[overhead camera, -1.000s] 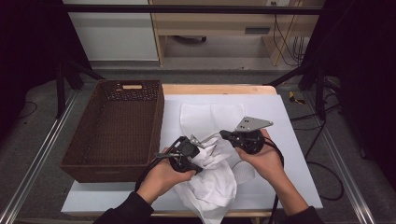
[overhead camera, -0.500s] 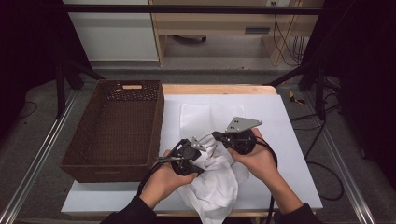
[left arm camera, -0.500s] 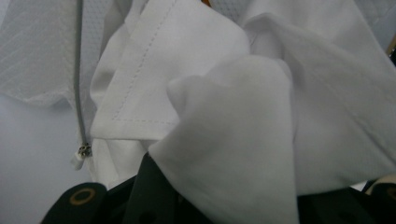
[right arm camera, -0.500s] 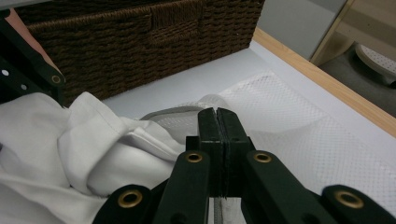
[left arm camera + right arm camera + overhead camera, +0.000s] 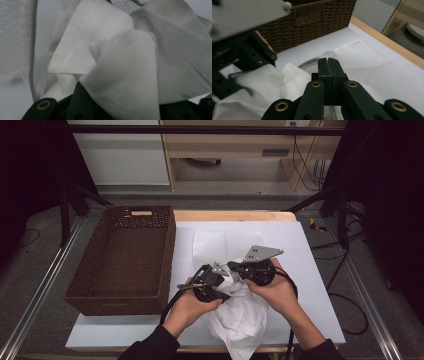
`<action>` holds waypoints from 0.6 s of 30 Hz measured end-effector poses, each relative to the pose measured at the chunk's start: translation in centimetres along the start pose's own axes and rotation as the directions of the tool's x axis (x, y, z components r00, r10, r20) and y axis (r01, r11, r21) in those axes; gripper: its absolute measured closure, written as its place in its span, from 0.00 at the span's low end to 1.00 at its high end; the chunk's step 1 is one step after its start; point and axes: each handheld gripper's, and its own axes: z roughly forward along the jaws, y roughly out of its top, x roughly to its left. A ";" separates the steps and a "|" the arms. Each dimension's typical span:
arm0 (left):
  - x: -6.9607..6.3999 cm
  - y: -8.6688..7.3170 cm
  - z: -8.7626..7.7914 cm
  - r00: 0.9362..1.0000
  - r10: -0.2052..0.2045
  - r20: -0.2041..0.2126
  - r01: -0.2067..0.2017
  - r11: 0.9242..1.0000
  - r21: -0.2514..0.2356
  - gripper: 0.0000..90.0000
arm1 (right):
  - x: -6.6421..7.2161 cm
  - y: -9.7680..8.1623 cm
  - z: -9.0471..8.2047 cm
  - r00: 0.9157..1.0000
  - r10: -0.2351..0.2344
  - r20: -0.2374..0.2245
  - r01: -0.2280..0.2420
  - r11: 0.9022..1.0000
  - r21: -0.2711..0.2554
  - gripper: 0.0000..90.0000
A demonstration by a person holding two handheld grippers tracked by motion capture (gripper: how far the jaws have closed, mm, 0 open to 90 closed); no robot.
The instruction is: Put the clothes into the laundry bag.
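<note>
Both grippers (image 5: pixel 227 272) close over cloth (image 5: pixel 242 315)

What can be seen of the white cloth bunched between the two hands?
The crumpled white cloth looks like thin woven fabric with a stitched hem. It lies bunched on the white table cover, its lower end hanging over the near edge. A fold drapes over the left hand-held gripper, and the right hand-held gripper, jaws pressed together, meets it from the other side. A flatter white mesh piece lies just beyond.
</note>
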 end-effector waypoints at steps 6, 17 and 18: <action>1.3 -0.2 1.1 0.998 -0.054 -0.015 0.054 0.998 -0.019 0.74 | 0.0 -0.5 -0.3 1.000 0.012 -0.012 -0.012 1.000 0.002 1.00; 2.2 -0.8 0.7 0.991 -0.095 -0.097 0.094 0.995 -0.015 0.74 | 0.5 -0.5 -0.4 0.999 0.003 -0.035 -0.003 1.000 -0.005 1.00; 2.2 -0.9 0.5 0.990 -0.095 -0.105 0.093 0.995 -0.020 0.74 | 0.6 -0.5 -0.4 0.999 0.000 -0.035 0.000 1.000 -0.004 1.00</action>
